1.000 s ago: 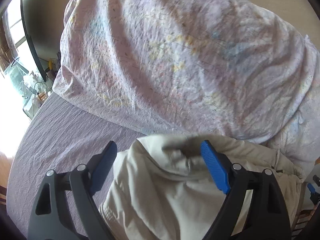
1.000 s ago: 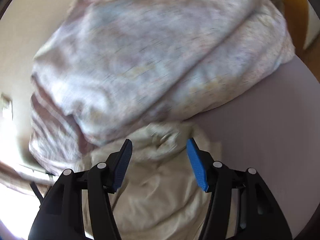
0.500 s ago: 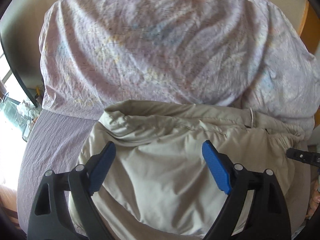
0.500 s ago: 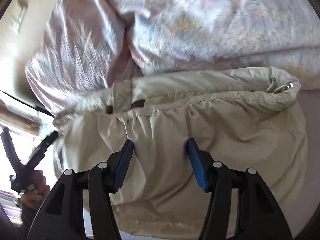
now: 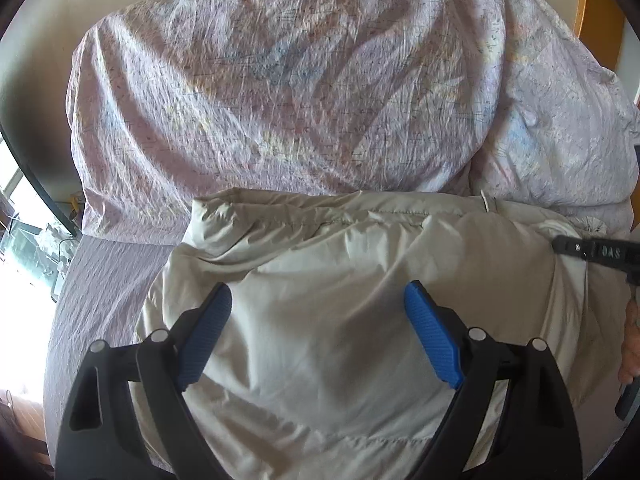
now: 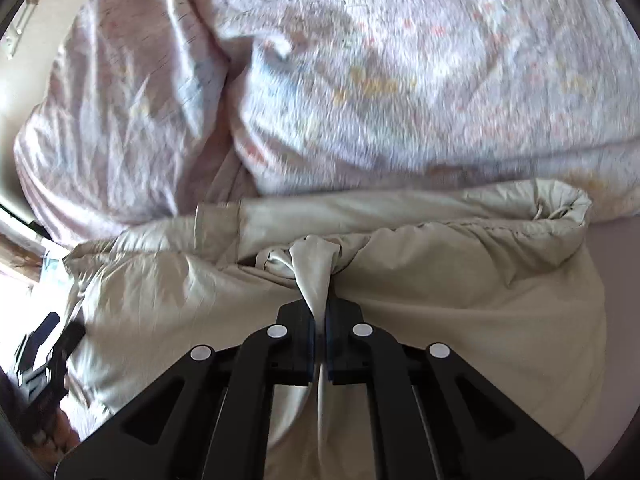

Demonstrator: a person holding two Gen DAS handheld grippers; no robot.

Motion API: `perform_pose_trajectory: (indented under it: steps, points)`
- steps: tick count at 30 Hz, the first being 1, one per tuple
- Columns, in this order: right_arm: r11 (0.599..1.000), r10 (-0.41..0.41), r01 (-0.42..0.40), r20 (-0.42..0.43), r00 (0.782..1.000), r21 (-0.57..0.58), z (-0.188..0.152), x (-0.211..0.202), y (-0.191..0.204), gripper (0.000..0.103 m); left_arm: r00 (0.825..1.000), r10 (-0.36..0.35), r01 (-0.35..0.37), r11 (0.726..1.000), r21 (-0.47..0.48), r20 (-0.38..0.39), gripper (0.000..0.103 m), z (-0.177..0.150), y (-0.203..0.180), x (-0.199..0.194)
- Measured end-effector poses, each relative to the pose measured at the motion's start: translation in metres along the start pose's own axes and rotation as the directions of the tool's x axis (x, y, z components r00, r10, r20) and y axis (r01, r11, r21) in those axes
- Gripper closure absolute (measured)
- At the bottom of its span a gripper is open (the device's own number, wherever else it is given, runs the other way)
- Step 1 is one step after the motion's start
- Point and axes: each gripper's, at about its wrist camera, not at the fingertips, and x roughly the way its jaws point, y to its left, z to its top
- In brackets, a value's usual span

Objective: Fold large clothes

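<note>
A beige padded jacket point(image 5: 340, 280) lies bunched on the bed, its far edge against a pale floral duvet. My left gripper point(image 5: 318, 308) is open, its blue pads point(image 5: 434, 340) spread just above the jacket's left part, holding nothing. My right gripper point(image 6: 319, 316) is shut on a pinched fold of the beige jacket point(image 6: 460, 288) near its gathered middle. The right gripper also shows at the right edge of the left wrist view point(image 5: 592, 254). The left gripper shows blurred at the left edge of the right wrist view point(image 6: 44, 356).
A crumpled floral duvet point(image 5: 280, 92) is heaped along the far side of the bed, also in the right wrist view point(image 6: 380, 72). A lilac sheet point(image 5: 100, 300) covers the mattress left of the jacket. A bright window and clutter lie at the far left point(image 5: 28, 248).
My right gripper has closed from open onto a fold of the jacket. My left gripper stayed open and shifted slightly over the jacket.
</note>
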Motion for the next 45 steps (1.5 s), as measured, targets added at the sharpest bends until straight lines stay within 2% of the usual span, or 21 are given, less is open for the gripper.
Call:
perform_pose_trajectory:
  steps: [6, 10, 12, 14, 15, 17, 19, 21, 23, 25, 28, 32, 36, 41, 45]
  points:
    - [0.999, -0.035, 0.035, -0.013, 0.999, 0.022, 0.009, 0.027, -0.001, 0.1, 0.999, 0.047, -0.047, 0.998, -0.032, 0.01, 0.012, -0.004, 0.008, 0.018]
    - [0.999, 0.004, -0.003, -0.022, 1.0, 0.04, 0.006, 0.038, -0.009, 0.096, 0.992, 0.125, -0.125, 0.991, -0.046, -0.008, 0.011, -0.006, 0.014, 0.045]
    - [0.998, 0.049, -0.048, -0.008, 0.999, 0.039, 0.004, 0.034, -0.016, 0.09, 0.989, 0.149, -0.15, 0.987, -0.065, -0.027, 0.008, -0.007, 0.02, 0.06]
    - [0.996, 0.077, -0.077, 0.016, 0.997, 0.041, -0.001, 0.021, -0.028, 0.074, 0.986, 0.166, -0.167, 0.984, -0.065, -0.026, 0.004, -0.006, 0.023, 0.069]
    - [0.996, 0.083, -0.085, 0.046, 0.995, 0.041, -0.006, 0.011, -0.037, 0.07, 0.985, 0.171, -0.172, 0.983, -0.061, -0.024, 0.004, -0.006, 0.023, 0.072]
    - [0.994, 0.088, -0.095, 0.138, 0.986, 0.046, -0.017, -0.015, -0.056, 0.051, 0.985, 0.171, -0.172, 0.983, -0.062, -0.022, 0.002, -0.006, 0.025, 0.078]
    - [0.994, 0.09, -0.101, 0.212, 0.973, 0.04, -0.03, -0.034, -0.073, 0.048, 0.986, 0.167, -0.167, 0.984, -0.064, -0.015, 0.002, -0.007, 0.026, 0.08]
    - [0.999, -0.008, -0.003, 0.251, 0.968, 0.045, -0.039, -0.043, -0.087, 0.049, 0.986, 0.166, -0.166, 0.984, -0.065, -0.01, 0.002, -0.008, 0.027, 0.083]
    - [0.997, -0.024, 0.0, 0.288, 0.957, 0.083, -0.045, -0.047, -0.106, 0.049, 0.987, 0.163, -0.163, 0.984, -0.067, -0.002, 0.002, -0.01, 0.029, 0.086]
    - [0.989, -0.112, 0.081, 0.269, 0.957, 0.127, -0.047, -0.042, -0.123, 0.049, 0.986, 0.164, -0.164, 0.985, -0.063, 0.003, 0.002, -0.01, 0.029, 0.088]
    - [0.976, -0.194, 0.165, 0.224, 0.955, 0.141, -0.051, -0.027, -0.139, 0.05, 0.987, 0.161, -0.16, 0.985, -0.061, 0.005, 0.002, -0.007, 0.031, 0.09]
    - [0.967, -0.249, 0.231, 0.209, 0.946, 0.108, -0.05, -0.006, -0.138, 0.048, 0.988, 0.154, -0.153, 0.986, -0.059, 0.014, 0.002, -0.005, 0.033, 0.096]
    - [0.953, -0.303, 0.296, 0.237, 0.923, 0.067, -0.044, 0.011, -0.132, 0.045, 0.988, 0.153, -0.151, 0.986, -0.066, 0.033, 0.002, -0.003, 0.033, 0.099]
    - [0.949, -0.314, 0.309, 0.286, 0.905, 0.064, -0.048, 0.023, -0.125, 0.043, 0.986, 0.153, -0.148, 0.986, -0.076, 0.062, 0.002, -0.004, 0.035, 0.103]
    - [0.948, -0.316, 0.313, 0.295, 0.902, 0.061, -0.049, 0.041, -0.118, 0.042, 0.985, 0.153, -0.146, 0.986, -0.083, 0.079, 0.002, -0.007, 0.034, 0.104]
